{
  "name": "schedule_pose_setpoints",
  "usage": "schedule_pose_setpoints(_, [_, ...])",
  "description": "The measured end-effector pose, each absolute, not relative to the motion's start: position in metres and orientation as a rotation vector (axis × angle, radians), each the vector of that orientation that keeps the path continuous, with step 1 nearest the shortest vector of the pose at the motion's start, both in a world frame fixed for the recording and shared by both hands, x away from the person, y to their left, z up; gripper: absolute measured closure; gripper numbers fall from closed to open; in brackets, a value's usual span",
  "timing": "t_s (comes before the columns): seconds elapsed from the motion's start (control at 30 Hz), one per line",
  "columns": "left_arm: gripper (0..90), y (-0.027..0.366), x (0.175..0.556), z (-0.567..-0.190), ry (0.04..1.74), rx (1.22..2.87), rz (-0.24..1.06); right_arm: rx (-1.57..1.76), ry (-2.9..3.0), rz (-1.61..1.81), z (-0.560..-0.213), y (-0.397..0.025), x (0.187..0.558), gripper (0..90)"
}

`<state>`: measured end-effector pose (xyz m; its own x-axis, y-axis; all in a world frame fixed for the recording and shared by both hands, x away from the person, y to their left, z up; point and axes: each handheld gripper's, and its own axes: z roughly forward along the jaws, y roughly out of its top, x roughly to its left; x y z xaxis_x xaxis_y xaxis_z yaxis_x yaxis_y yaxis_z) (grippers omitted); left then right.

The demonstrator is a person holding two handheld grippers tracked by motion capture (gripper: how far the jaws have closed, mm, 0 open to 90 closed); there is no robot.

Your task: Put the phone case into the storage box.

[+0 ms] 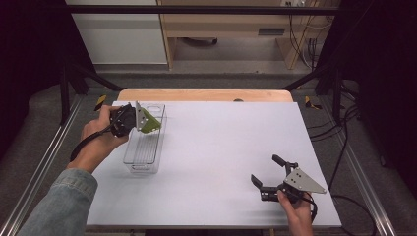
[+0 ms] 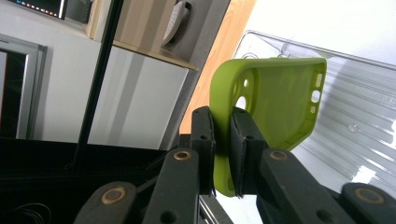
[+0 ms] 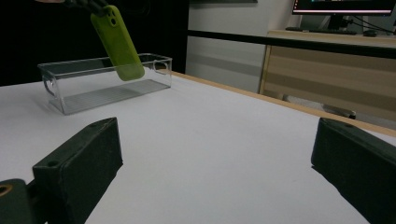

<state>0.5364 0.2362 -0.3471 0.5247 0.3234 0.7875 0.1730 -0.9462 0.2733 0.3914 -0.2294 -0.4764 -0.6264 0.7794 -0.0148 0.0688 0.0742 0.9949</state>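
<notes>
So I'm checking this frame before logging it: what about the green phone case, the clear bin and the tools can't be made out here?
- Green phone case: in the left gripper view its lower edge is hidden by the black jaws clamped on it.
- Clear bin: in the high view the left tool and case cover its far end.
- Case in the high view: too small to show its cut-outs.
- Right tool: in the right gripper view its jaws are cut off by the frame edges.

A lime-green phone case point(image 2: 275, 107), empty, hangs tilted. Its lower end dips into the clear bin point(image 1: 142, 147).
</notes>
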Motion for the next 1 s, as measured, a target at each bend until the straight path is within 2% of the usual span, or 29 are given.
schedule_pose_setpoints(1.0, [80.8,0.216,0.555,-0.354,0.287,2.697,1.458,0.830,1.797,1.594,-0.477,-0.229,0.392,2.2])
